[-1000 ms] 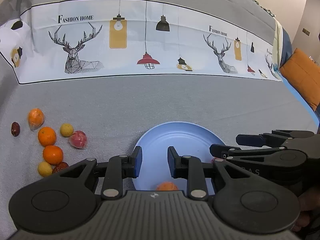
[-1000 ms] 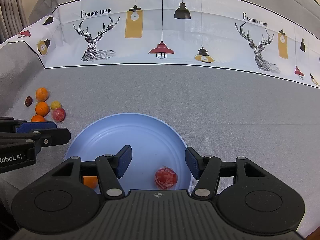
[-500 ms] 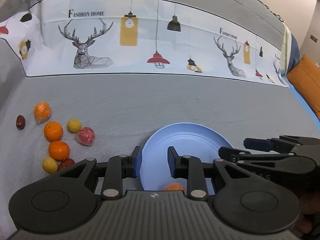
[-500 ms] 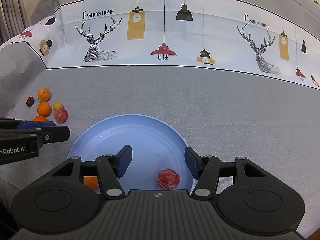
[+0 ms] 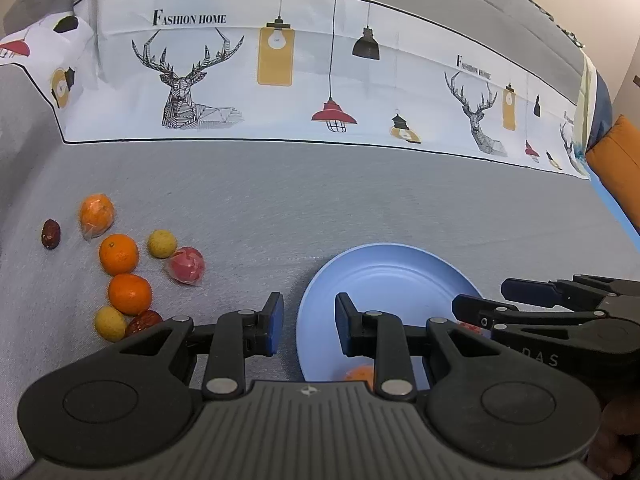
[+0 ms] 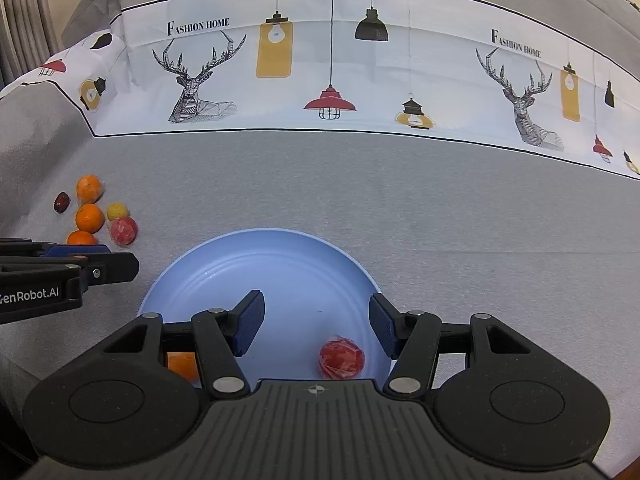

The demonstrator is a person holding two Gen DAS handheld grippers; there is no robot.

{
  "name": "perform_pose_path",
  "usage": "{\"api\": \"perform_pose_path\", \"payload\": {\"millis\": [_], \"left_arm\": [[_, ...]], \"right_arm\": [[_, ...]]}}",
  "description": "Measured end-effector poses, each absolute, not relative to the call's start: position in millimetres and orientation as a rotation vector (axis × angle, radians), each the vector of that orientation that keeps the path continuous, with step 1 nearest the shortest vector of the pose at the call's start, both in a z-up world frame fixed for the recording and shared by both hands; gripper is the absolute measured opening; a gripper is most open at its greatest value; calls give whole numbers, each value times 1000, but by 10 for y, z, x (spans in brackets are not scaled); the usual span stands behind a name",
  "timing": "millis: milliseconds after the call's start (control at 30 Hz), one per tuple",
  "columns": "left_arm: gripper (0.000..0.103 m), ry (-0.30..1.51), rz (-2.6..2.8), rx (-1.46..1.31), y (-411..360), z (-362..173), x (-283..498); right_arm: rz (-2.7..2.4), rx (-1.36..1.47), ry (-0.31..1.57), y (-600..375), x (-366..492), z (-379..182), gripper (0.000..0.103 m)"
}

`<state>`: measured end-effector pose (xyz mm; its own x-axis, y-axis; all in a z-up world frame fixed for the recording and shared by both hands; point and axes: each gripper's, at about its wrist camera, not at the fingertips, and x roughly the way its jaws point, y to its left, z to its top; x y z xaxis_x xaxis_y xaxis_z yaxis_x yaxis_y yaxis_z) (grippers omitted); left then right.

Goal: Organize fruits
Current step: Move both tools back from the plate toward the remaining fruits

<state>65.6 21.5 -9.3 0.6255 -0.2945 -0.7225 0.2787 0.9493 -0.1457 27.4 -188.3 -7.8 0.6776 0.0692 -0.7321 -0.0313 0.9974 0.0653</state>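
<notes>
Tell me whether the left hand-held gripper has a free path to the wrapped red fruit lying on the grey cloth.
Probably yes. The left hand-held gripper is open and empty, and bare grey cloth lies between it and the wrapped red fruit ahead to its left. The yellow fruit sits close beside it, so approach carefully.

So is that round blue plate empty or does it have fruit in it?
Not empty: the round blue plate holds a plastic-wrapped red fruit and an orange fruit.

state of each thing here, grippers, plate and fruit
left gripper: open, empty, beside the plate
right gripper: open, empty, over the plate
blue plate: upright on the grey cloth, holds two fruits
wrapped red fruit: on the plate
orange: on the plate, partly hidden
loose fruit cluster: on the cloth, off the plate
</notes>
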Motion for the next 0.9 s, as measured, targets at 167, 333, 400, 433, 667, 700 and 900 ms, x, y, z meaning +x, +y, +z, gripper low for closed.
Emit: {"api": "perform_pose_path", "payload": {"millis": [167,333,400,433,667,700,900], "left_arm": [[31,837,-320,-27,236,-95,664],[31,840,-311,-26,269,-121,673],[31,843,-299,-27,295,-147,683],[31,845,-292,-29,318,-166,692],[46,886,-161,-133,615,-264,840],[50,894,-129,-164,683,-274,865],[63,974,46,-412,1197,-390,980]], "right_arm": [[56,50,824,-1876,275,-74,60],[62,50,821,-1833,268,-64,60],[63,50,819,-1808,261,-63,60],[63,50,818,-1786,254,-63,60],[79,49,817,-1705,318,-54,60],[82,47,817,-1686,323,-52,60],[107,48,814,-1565,358,-32,60]]}}
